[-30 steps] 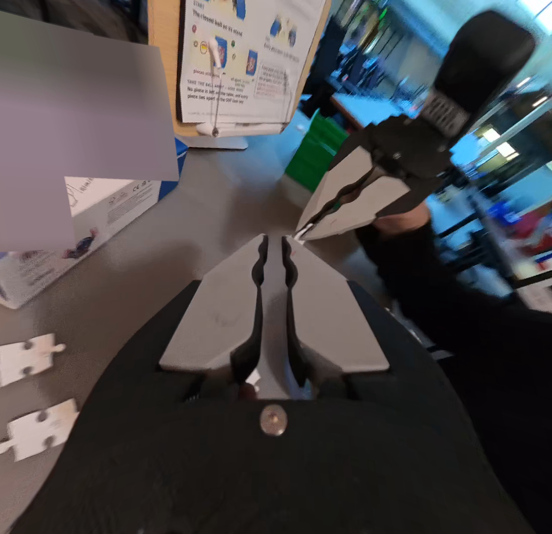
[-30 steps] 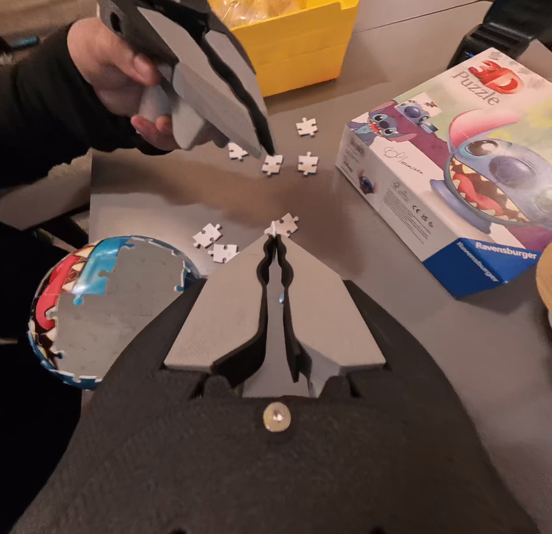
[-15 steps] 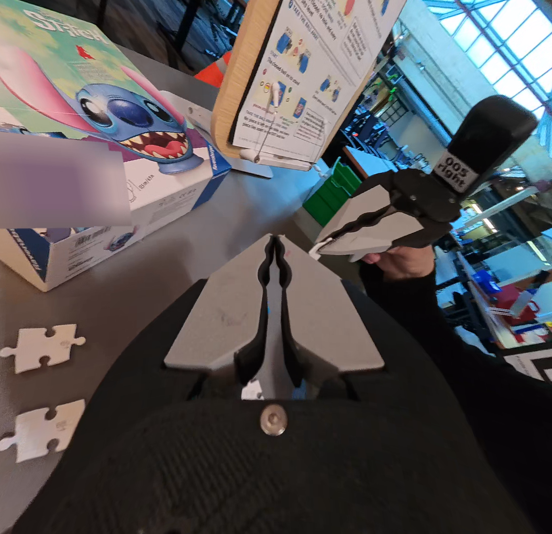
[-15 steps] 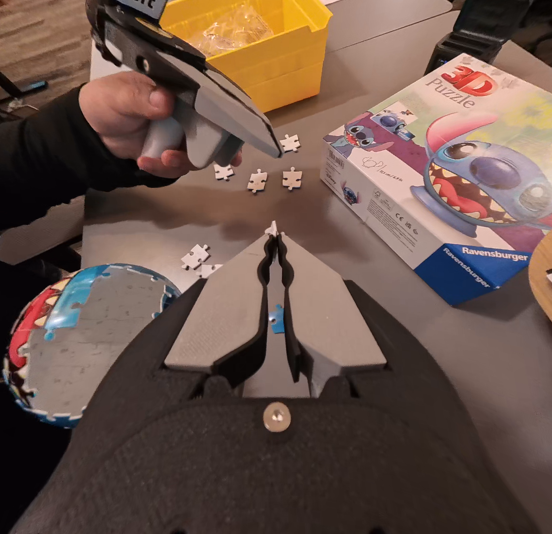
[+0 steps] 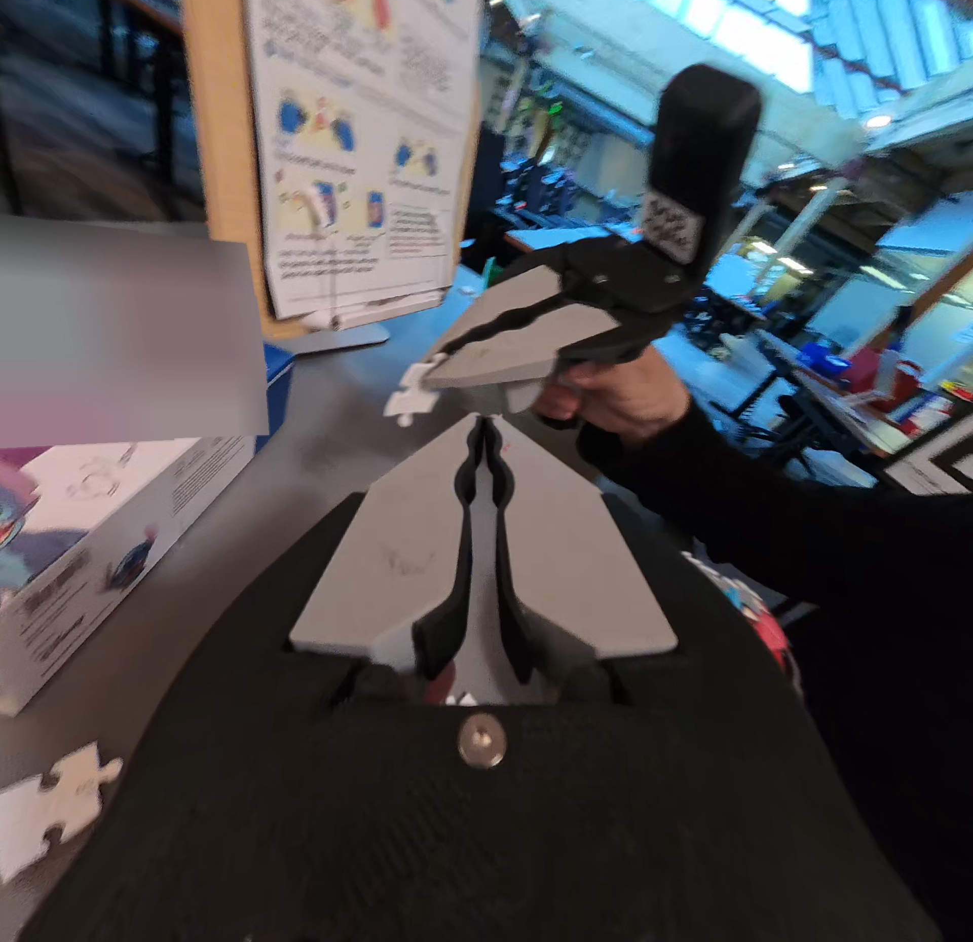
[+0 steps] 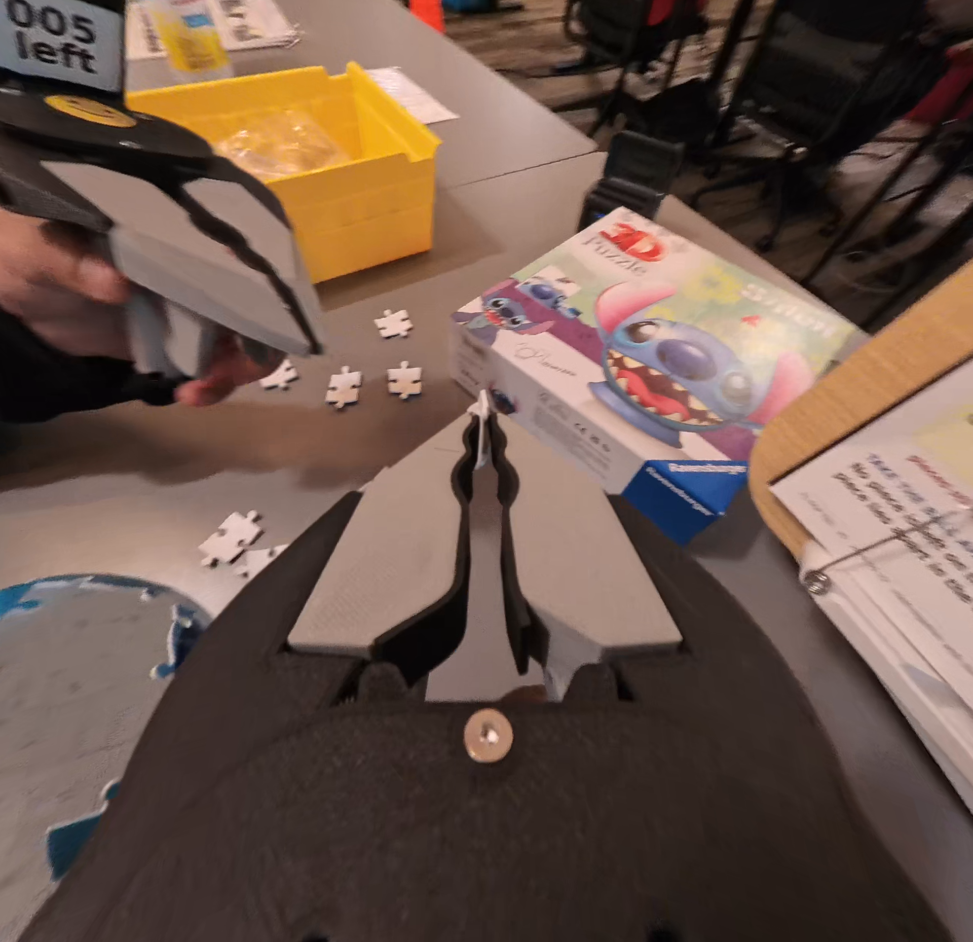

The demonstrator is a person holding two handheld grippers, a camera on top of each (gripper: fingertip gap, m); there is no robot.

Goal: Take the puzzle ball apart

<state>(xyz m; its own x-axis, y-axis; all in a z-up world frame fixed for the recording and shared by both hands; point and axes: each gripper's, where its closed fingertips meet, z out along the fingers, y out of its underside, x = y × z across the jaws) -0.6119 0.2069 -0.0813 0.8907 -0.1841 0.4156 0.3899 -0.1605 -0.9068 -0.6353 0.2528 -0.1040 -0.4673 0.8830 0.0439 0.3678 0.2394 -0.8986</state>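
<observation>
Right wrist view takes in most of the grey tabletop (image 6: 516,142), and the biggest thing on it is the rectangular cardboard puzzle box printed with a blue cartoon creature (image 6: 658,358), lying flat near the middle-right, with an open yellow plastic bin (image 6: 337,179) beyond it holding a clear bag. At the lower left edge sits the half-dismantled puzzle ball (image 6: 79,679), a blue-rimmed shell with its grey inside showing, near the person and apart from both tools. Loose white jigsaw pieces (image 6: 345,387) lie spread out singly between bin and box, probably so that none overlaps another. The right gripper (image 6: 482,416) is pinched tight on one small white puzzle piece (image 5: 416,398), held above the table by its edge so that most of it hangs free of the tips; I'd guess it is headed for the spread of loose ones. The left gripper (image 5: 482,427) has its fingers together with nothing visible at their tips, hovering just beside the other tool. At the right a wooden board with clipped instruction sheets (image 6: 869,521) stands propped facing the worker.
</observation>
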